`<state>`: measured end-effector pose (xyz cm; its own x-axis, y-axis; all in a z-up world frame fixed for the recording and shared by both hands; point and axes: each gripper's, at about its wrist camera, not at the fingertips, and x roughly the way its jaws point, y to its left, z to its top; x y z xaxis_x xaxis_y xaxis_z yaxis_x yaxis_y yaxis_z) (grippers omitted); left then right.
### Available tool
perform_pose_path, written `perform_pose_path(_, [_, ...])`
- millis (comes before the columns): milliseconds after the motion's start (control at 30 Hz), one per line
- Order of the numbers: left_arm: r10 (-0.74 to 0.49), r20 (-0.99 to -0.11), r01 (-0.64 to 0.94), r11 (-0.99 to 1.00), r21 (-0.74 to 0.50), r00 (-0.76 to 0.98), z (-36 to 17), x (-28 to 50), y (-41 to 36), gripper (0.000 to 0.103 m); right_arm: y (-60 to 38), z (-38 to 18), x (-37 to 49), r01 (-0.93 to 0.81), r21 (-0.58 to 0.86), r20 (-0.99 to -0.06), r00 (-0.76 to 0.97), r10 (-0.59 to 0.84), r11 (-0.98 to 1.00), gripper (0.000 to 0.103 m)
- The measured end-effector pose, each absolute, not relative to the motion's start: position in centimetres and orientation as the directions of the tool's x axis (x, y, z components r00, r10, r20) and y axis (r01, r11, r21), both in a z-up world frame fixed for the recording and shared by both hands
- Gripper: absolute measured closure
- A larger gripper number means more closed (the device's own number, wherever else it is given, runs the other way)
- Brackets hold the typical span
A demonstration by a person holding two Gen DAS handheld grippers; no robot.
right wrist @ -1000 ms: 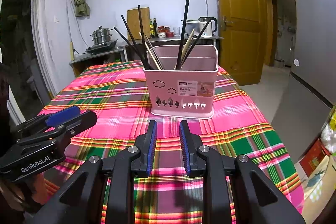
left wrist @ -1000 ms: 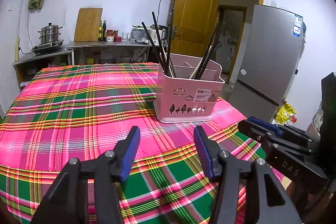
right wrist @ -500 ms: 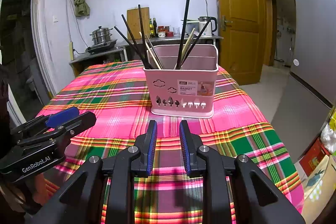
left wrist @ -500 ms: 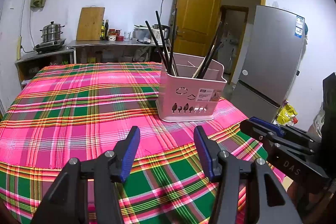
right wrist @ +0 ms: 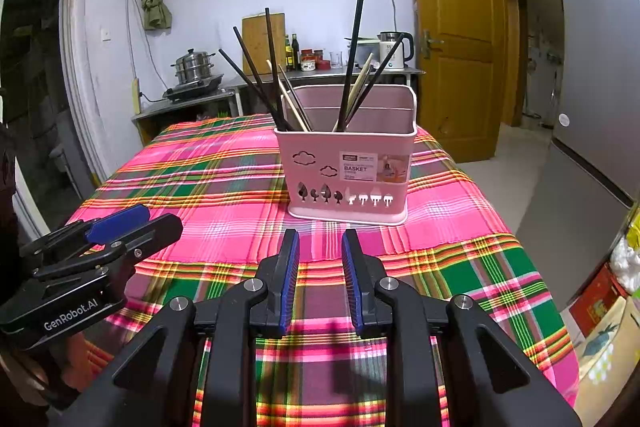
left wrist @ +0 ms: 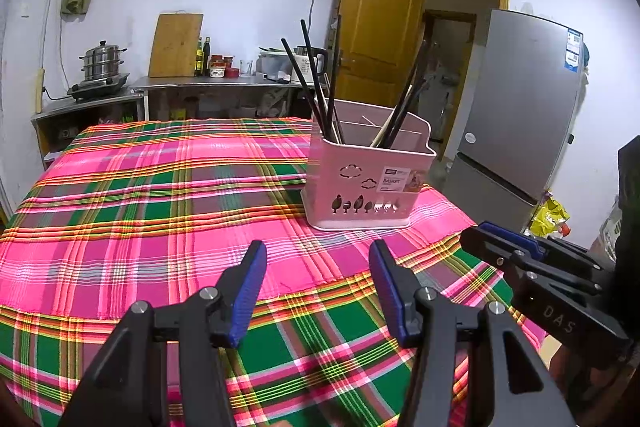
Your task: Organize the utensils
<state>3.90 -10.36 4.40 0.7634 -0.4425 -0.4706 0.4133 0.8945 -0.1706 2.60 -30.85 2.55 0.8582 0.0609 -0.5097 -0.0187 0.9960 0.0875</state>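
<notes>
A pink utensil basket [left wrist: 366, 183] [right wrist: 348, 167] stands upright on the plaid tablecloth. Several black chopsticks [left wrist: 310, 83] [right wrist: 352, 61] and a few pale wooden ones [right wrist: 292, 103] lean in its front compartments. My left gripper [left wrist: 318, 259] is open and empty, hovering over the cloth short of the basket; it shows at the left of the right wrist view [right wrist: 132, 223]. My right gripper [right wrist: 319, 247] is partly open with a narrow gap, empty, in front of the basket; it shows at the right of the left wrist view [left wrist: 508, 243].
The table [left wrist: 120, 187] carries a pink and green plaid cloth. Its near edge lies under the grippers. A grey fridge [left wrist: 520, 99] stands right of the table, a wooden door [right wrist: 452, 39] behind. A counter [left wrist: 180, 83] with pot, cutting board and bottles lines the back wall.
The left wrist view has drifted slightly, so the basket sits a little lower and to the right. Both grippers keep the same opening. Nothing was picked up.
</notes>
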Motion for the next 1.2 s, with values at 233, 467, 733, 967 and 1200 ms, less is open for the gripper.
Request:
perform_pose_path(233, [-0.434,-0.472,0.411,0.898,-0.158,0.767,4.41,3.73,-10.45,0.048,-30.78,2.47,2.55,-0.018,0.085,-0.512,0.857,0.059,0.996,0.081])
perform_pose_path(467, [-0.431,-0.472,0.410,0.899,-0.152,0.769,4.43,3.67,-10.54,0.048,-30.81,2.42,2.56,-0.018,0.085,-0.513,0.856,0.059,0.996,0.081])
perform_pose_path(733, [-0.431,-0.476,0.411,0.899,-0.152,0.766,4.39,3.66,-10.48,0.048,-30.86,2.42,2.63,-0.019,0.084,-0.513,0.856,0.060,0.996,0.081])
perform_pose_path(967, [-0.428,-0.478,0.413,0.900,-0.141,0.767,4.33,3.63,-10.55,0.048,-30.93,2.30,2.57,-0.017,0.084,-0.514,0.856,0.058,0.996,0.081])
perform_pose_path(1200, [-0.416,-0.482,0.414,0.903,-0.118,0.771,4.20,3.48,-10.79,0.048,-30.94,2.23,2.62,-0.018,0.083,-0.515,0.855,0.059,0.996,0.081])
